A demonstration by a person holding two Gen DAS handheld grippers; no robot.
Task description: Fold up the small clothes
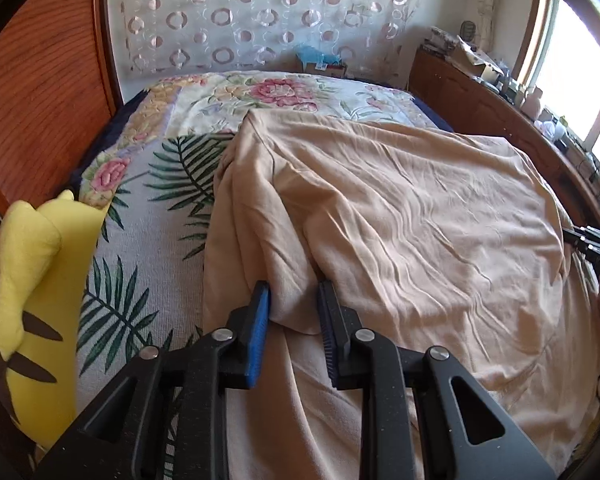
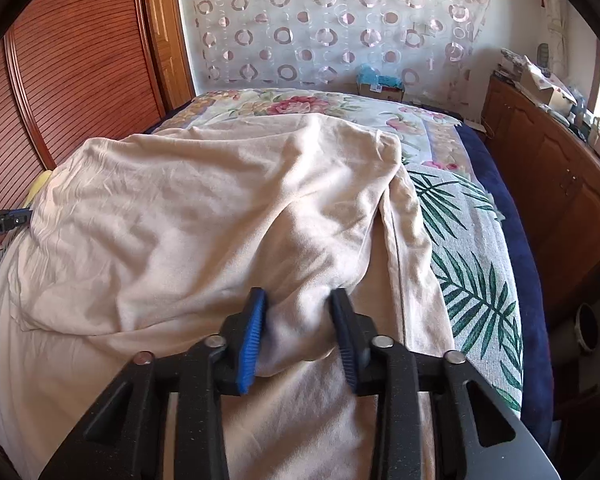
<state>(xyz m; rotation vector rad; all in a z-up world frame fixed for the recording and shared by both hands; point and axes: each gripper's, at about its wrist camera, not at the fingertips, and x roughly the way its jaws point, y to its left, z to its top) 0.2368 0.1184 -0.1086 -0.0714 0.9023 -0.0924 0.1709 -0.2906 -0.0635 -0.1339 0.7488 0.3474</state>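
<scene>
Beige garment (image 1: 400, 208) lies spread over the bed's floral cover (image 1: 148, 240), its near edge lifted and bunched. Your left gripper (image 1: 294, 300) has its jaws closed narrow on a fold of that cloth at the garment's left side, near the yellow plush toy (image 1: 32, 280). Your right gripper (image 2: 298, 312) pinches another bunched fold at the right side, its blue pads (image 2: 252, 344) pressed into the fabric.
</scene>
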